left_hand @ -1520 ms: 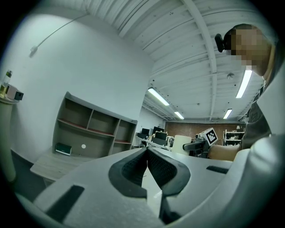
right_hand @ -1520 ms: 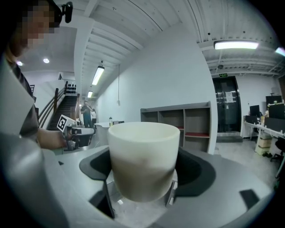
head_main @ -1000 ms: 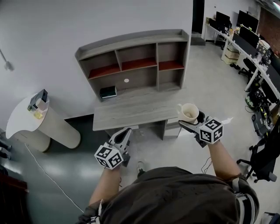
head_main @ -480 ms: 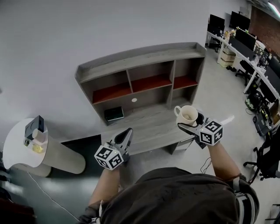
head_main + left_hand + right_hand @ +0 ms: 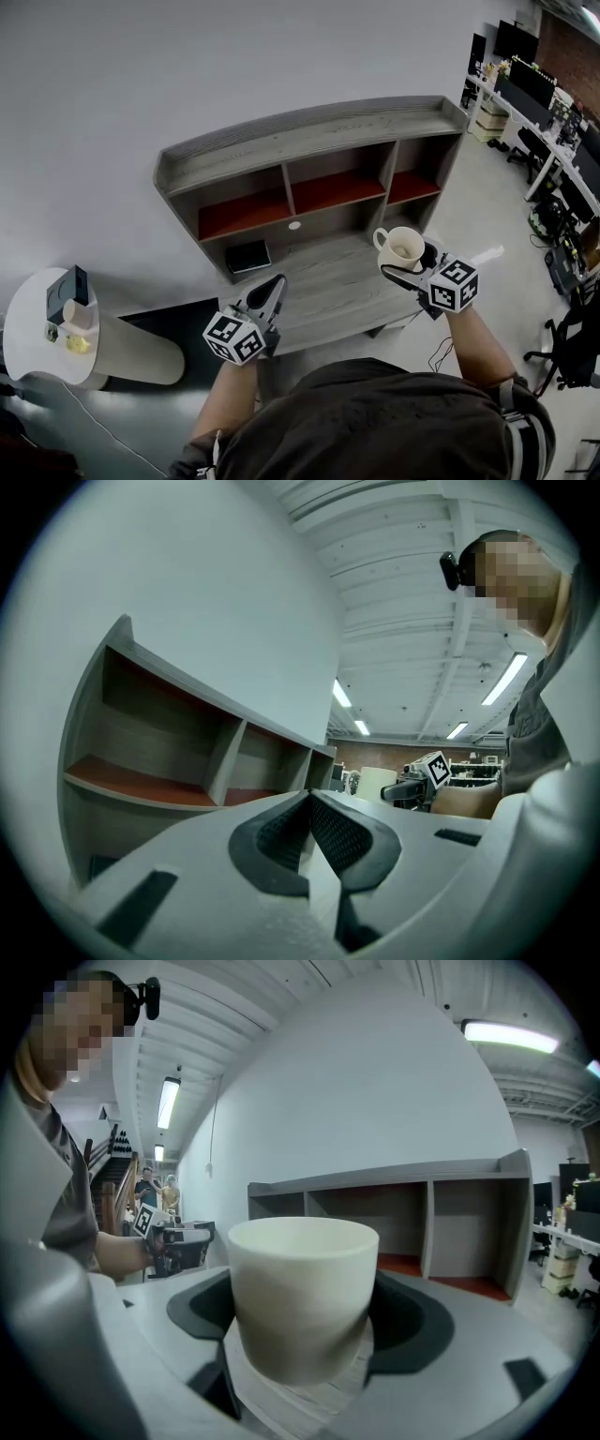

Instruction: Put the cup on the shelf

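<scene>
Right gripper view is showing your right gripper [image 5: 305, 1326] gripping the cream cup [image 5: 302, 1279] upright, its jaws standing wide with both dark pads pressing on the cup's sides. Your left gripper [image 5: 309, 829] is hanging pinched together with nothing in it. You are holding the cup in the air above the grey desk [image 5: 328, 281], in front of the shelf [image 5: 309, 131] and apart from it. Picking up looks done; carrying the cup forward, setting it on a red board [image 5: 333, 190] and letting go are remaining.
</scene>
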Motion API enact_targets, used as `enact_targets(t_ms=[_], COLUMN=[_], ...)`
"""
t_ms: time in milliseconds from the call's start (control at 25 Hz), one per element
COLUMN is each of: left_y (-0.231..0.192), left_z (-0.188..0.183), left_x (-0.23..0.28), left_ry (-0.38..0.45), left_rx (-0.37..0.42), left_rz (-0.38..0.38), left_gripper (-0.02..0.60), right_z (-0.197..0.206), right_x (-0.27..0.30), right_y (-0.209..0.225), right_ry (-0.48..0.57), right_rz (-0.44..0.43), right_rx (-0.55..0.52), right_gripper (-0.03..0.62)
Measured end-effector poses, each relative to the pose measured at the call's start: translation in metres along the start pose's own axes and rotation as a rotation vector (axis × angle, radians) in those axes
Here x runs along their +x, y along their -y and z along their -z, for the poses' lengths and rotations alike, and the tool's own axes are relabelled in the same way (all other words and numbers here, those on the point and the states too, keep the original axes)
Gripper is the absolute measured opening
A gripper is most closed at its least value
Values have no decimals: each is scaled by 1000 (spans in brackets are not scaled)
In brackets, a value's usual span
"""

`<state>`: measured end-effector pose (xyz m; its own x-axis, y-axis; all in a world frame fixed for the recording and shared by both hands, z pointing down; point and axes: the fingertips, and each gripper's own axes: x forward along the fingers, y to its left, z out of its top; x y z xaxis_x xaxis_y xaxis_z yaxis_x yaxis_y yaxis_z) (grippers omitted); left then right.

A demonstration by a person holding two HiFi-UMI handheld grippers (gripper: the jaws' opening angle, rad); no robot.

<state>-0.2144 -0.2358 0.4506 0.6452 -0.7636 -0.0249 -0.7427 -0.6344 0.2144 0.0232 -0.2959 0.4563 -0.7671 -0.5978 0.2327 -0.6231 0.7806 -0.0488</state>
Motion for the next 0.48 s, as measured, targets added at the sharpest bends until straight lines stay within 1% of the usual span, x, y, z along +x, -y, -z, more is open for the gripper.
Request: enact_targets(t_ms=[240, 400, 480], left_y=[-11, -14, -11], left_z=[3, 0, -3], left_x=[36, 74, 97], left_ry=[-13, 1, 19], left_rx=[10, 25, 20], left_rz=[-42, -112, -150], left_gripper=[6, 6, 6], right_z=[-3, -10, -14], right_x=[19, 29, 33], right_y=[43, 87, 109], right_ry=[5, 2, -2], right_rz=[-50, -113, -153], right_rx=[2, -13, -22], right_gripper=[413, 413, 413])
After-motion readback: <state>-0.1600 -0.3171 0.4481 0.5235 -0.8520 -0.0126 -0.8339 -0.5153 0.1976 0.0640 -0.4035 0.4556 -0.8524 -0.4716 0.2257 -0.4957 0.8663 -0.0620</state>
